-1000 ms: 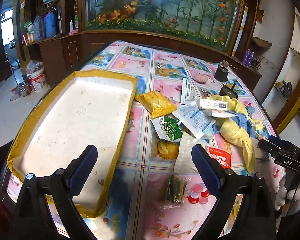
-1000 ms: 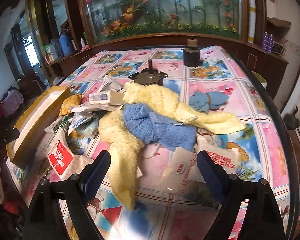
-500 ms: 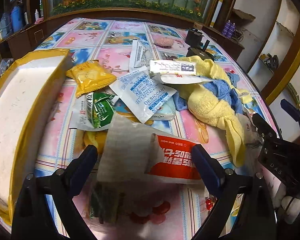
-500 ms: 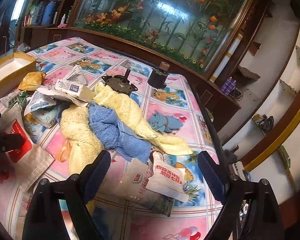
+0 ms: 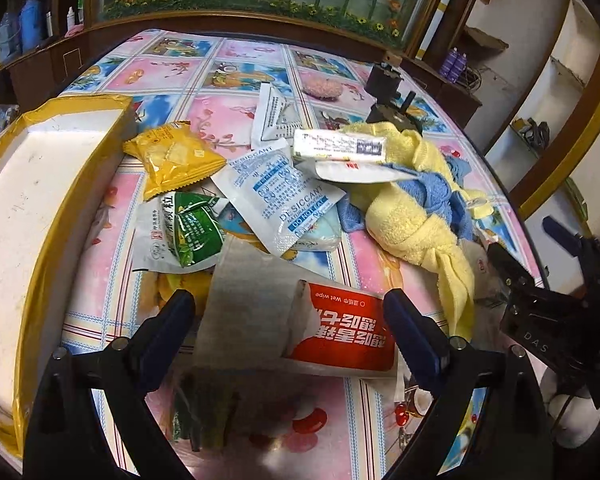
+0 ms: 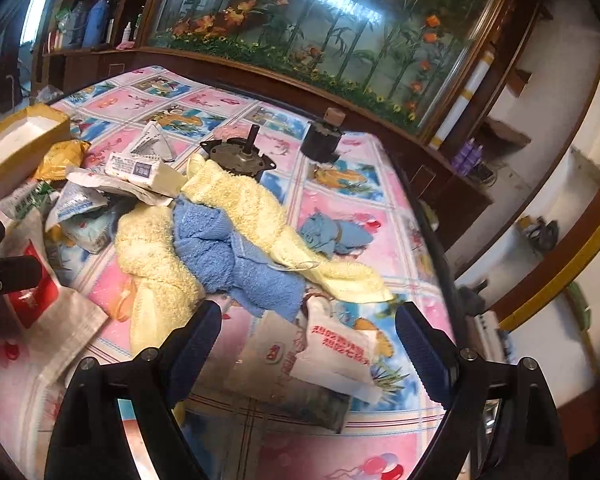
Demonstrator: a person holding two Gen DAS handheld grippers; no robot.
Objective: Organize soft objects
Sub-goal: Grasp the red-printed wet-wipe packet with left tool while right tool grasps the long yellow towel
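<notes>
The left gripper [image 5: 286, 314], jaws spread, is closing in over the red wet-wipe packet [image 5: 340, 330] near the counter's front edge, having left the tray [image 5: 40, 184]; the right gripper [image 6: 308, 344] is hovering spread beside the towels [image 6: 236, 248].

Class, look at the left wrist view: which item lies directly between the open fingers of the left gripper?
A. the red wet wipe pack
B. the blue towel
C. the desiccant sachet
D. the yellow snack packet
A: the red wet wipe pack lies between the open fingers of the left gripper, untouched.
</notes>
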